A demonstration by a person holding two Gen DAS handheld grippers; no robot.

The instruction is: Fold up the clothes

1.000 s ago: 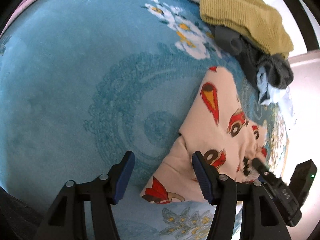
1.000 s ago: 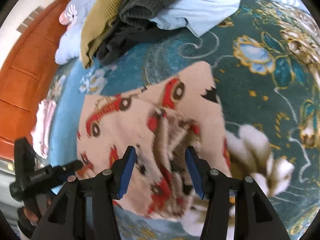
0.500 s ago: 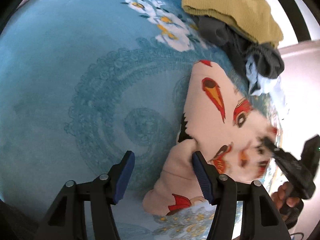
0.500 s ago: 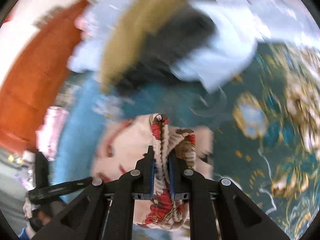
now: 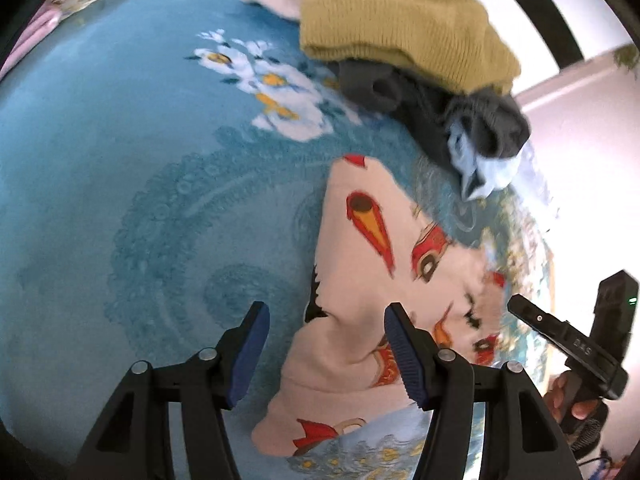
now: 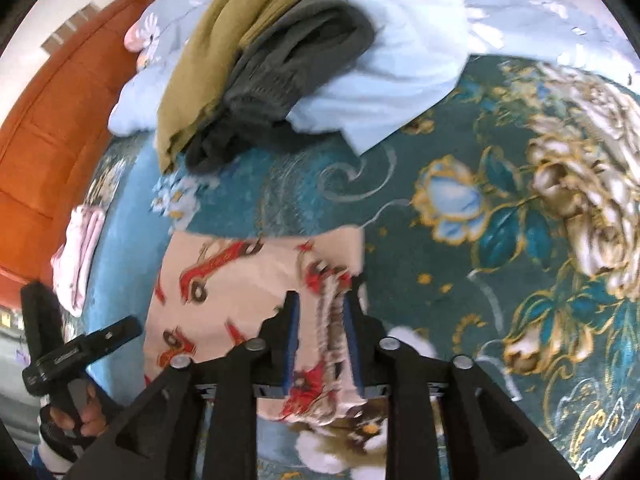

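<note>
A pale pink garment printed with red cars and rockets (image 5: 384,280) lies on the teal floral blanket (image 5: 120,160). My left gripper (image 5: 326,350) is open above its left edge and holds nothing. In the right wrist view my right gripper (image 6: 320,336) has its jaws partly apart, with a bunched fold of the same garment (image 6: 240,292) between the blue pads. Motion blur hides whether the pads press the cloth. The right gripper also shows in the left wrist view (image 5: 560,340) at the garment's right side.
A pile of clothes lies at the far end: a mustard knit (image 5: 400,28), a dark grey garment (image 5: 460,124) and a light blue one (image 6: 400,80). A folded pink item (image 6: 80,256) lies at the left, by an orange headboard (image 6: 52,128).
My right gripper closed on a bunched fold of the car-print garment and lifted it, then came back down with its jaws wider. The left gripper stayed open and shifted slightly.
</note>
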